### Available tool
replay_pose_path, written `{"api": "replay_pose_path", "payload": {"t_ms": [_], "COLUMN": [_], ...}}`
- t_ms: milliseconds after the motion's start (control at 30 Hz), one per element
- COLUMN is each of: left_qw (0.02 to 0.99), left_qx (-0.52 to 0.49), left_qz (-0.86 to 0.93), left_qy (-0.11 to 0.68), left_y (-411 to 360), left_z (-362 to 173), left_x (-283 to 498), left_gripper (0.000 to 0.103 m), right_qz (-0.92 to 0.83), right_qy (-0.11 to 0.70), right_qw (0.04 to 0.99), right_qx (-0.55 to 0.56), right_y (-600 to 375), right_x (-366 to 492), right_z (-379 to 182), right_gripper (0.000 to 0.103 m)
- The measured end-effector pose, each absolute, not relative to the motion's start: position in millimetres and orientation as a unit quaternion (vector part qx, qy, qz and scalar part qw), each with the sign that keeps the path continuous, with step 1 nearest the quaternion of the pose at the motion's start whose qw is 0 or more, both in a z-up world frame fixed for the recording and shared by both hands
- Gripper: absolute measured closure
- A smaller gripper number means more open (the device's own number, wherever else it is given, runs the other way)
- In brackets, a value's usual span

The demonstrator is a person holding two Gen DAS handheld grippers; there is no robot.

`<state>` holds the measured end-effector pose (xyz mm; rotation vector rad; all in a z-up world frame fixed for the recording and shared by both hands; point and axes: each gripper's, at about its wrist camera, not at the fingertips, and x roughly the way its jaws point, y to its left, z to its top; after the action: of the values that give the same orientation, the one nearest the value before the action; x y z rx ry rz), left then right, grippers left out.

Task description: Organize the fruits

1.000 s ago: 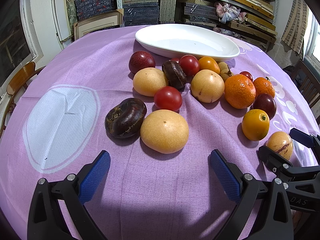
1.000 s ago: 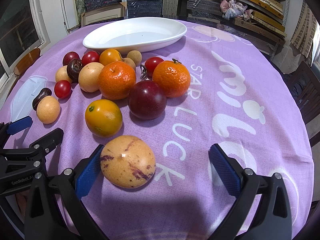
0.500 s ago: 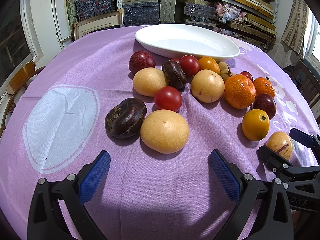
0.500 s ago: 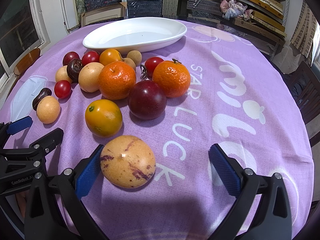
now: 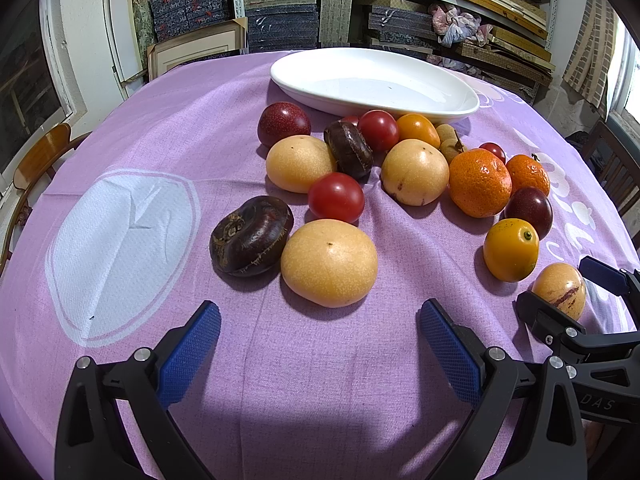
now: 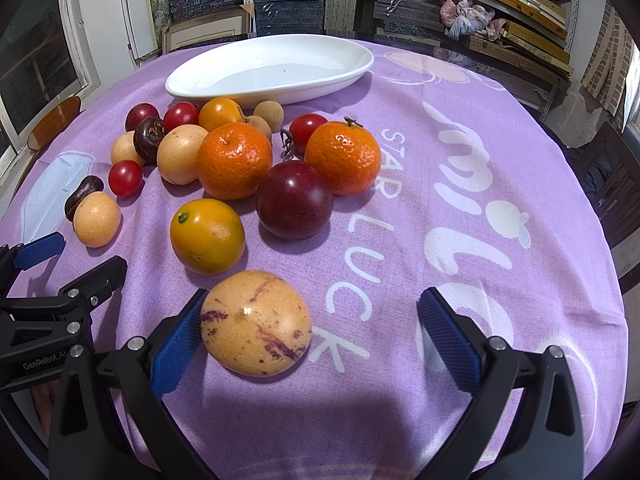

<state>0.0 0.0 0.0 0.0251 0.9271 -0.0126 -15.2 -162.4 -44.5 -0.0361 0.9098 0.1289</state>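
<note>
Several fruits lie on a purple tablecloth in front of a white oval dish (image 5: 376, 80), which also shows in the right wrist view (image 6: 272, 66). My left gripper (image 5: 320, 340) is open and empty, just short of a yellow round fruit (image 5: 329, 262) and a dark wrinkled fruit (image 5: 252, 235). My right gripper (image 6: 312, 328) is open, with a speckled yellow-purple fruit (image 6: 256, 322) between its fingers, against the left pad (image 6: 180, 338). Two mandarins (image 6: 234, 160), a dark plum (image 6: 294, 199), an orange tomato (image 6: 207, 235) and red tomatoes (image 5: 336, 197) lie beyond.
The round table's edge (image 6: 612, 280) falls away at the right, with dark chairs (image 6: 612, 184) beyond. A wooden chair (image 5: 40, 156) stands at the left. Shelves of stacked boxes (image 5: 288, 20) fill the back wall. A white printed patch (image 5: 120, 248) marks the cloth left.
</note>
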Motion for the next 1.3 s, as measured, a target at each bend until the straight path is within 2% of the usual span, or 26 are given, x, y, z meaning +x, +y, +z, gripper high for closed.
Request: {"api": "replay_pose_path", "payload": {"t_ms": [733, 1300], "left_qw": [0.894, 0.874], "left_qx": [0.015, 0.092], "left_qz": [-0.011, -0.155], "left_qy": [0.447, 0.451], "left_y": [0, 34], "left_z": [0, -4], "left_x": [0, 18], "left_gripper": [0.003, 0.003], "right_qz": [0.062, 0.082], "right_qy": [0.439, 0.44], "right_qw": [0.896, 0.894], "right_qx": [-0.018, -0.033], "right_y": [-163, -168], "right_x": [-15, -24], "right_z": [-45, -45], "right_gripper": [0.004, 0.004]}}
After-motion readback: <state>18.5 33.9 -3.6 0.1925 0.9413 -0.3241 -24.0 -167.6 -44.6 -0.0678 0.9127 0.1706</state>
